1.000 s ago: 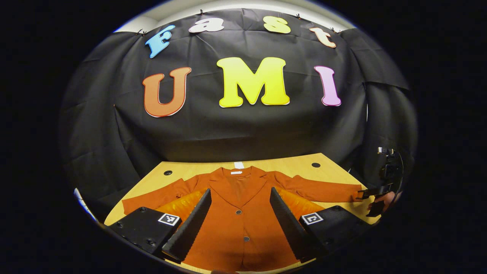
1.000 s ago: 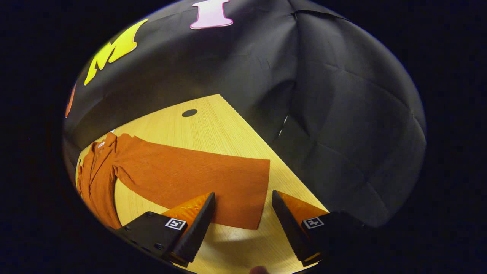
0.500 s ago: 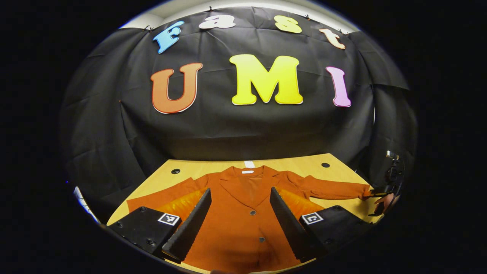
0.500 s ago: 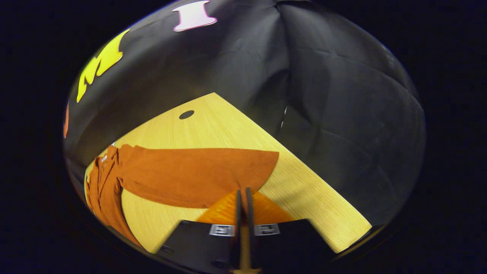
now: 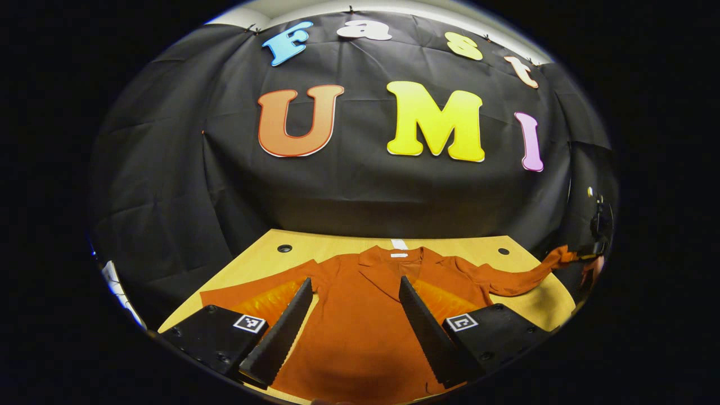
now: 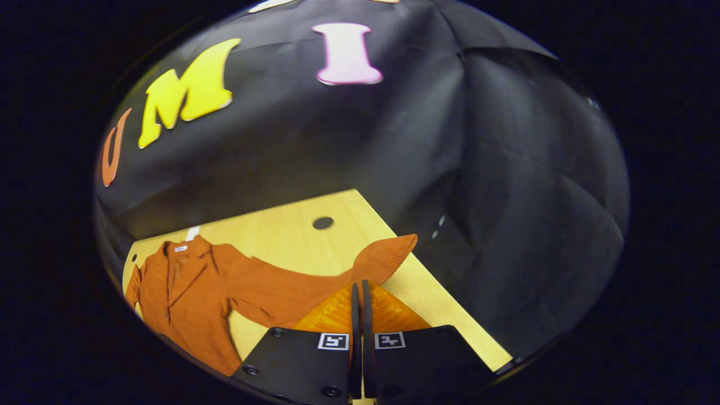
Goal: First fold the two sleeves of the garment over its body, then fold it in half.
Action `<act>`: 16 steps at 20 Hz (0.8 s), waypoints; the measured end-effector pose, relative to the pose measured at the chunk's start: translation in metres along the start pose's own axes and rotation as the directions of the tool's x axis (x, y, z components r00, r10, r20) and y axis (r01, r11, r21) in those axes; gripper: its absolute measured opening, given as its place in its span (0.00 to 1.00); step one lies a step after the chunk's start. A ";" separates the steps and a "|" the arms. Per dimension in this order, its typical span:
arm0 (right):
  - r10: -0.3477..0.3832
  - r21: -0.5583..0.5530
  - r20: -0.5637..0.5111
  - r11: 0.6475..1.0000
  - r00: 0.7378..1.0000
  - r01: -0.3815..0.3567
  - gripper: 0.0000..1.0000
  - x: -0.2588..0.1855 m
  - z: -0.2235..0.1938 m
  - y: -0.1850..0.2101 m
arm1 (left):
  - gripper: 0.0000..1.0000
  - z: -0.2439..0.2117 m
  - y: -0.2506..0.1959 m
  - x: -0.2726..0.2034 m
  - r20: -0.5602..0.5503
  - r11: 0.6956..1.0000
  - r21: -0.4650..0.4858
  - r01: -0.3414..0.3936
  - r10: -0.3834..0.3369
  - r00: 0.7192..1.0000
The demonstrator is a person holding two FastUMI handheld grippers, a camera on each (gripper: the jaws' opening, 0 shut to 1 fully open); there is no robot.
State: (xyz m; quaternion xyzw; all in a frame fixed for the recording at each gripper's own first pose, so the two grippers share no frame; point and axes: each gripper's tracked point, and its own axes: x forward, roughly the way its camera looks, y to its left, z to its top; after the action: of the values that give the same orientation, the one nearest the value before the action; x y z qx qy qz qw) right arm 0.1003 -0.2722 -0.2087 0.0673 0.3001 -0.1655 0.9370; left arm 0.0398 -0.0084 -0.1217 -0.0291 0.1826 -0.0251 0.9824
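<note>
Right tongs (image 6: 358, 292): closed, fingers pressed together on the cuff end of the right sleeve (image 6: 292, 284); the cuff is seen bulging past the fingertips, raised off the worktop (image 6: 292, 236). In the left gripper view the same tongs are seen far right (image 5: 590, 250), with the sleeve (image 5: 520, 278) drawn up in a sagging arc from the shoulder.

Left tongs (image 5: 354, 315): wide open, nothing held, hanging above the near middle of the garment (image 5: 360, 315), fingers spread to either side of the body panel.

Garment: rust-orange buttoned jacket, laid flat, front up, collar toward the far edge of the worktop (image 5: 332, 247). Left sleeve (image 5: 253, 289) is spread flat toward the left, not yet folded. Body lies smooth as far as can be seen.

Step in hand, as judged: first sleeve fold, right sleeve to be carried over the body.

Handling notes:
- The cuff is best carried leftward in a low arc, so that the shoulder seam acts as the hinge and the body is not dragged.
- The grip is to be kept until the cuff lies flat on the chest panel; release only once the cloth is at rest.
- The sleeve is to be laid within the body outline, without twist.
- The body may be pinned near the right shoulder by the free tongs if it starts to slide.
- Risk: soft knit cloth may slip from the pinch or bunch at the armpit.
</note>
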 end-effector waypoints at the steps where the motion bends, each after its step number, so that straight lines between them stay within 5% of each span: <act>1: 0.025 -0.042 0.034 0.999 0.999 -0.023 0.00 -0.005 0.021 0.021 | 1.00 -0.003 0.007 0.001 -0.011 1.000 -0.010 0.007 -0.008 1.000; 5: 0.173 -0.183 0.138 0.972 0.975 -0.147 0.02 -0.031 0.098 0.153 | 1.00 0.011 0.060 0.007 0.030 0.999 -0.041 -0.034 0.035 0.999; 8: 0.259 -0.257 0.176 0.943 0.950 -0.210 0.02 -0.038 0.114 0.239 | 1.00 0.016 0.092 0.004 0.047 0.994 -0.088 -0.063 0.068 0.997; 13: 0.378 -0.297 0.070 0.891 0.923 -0.343 0.01 -0.041 0.042 0.408 | 1.00 0.017 0.165 -0.017 0.053 0.980 -0.127 -0.151 0.159 0.986; 16: 0.394 -0.307 0.014 0.876 0.919 -0.371 0.02 -0.032 0.005 0.460 | 1.00 0.017 0.204 -0.028 0.047 0.969 -0.135 -0.205 0.213 0.976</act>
State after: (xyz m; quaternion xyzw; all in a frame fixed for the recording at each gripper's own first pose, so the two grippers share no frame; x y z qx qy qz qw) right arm 0.2395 0.1656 -0.1736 -0.0229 0.2665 0.0678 0.9612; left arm 0.0280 0.1970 -0.1098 -0.0741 0.1556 0.0916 0.9808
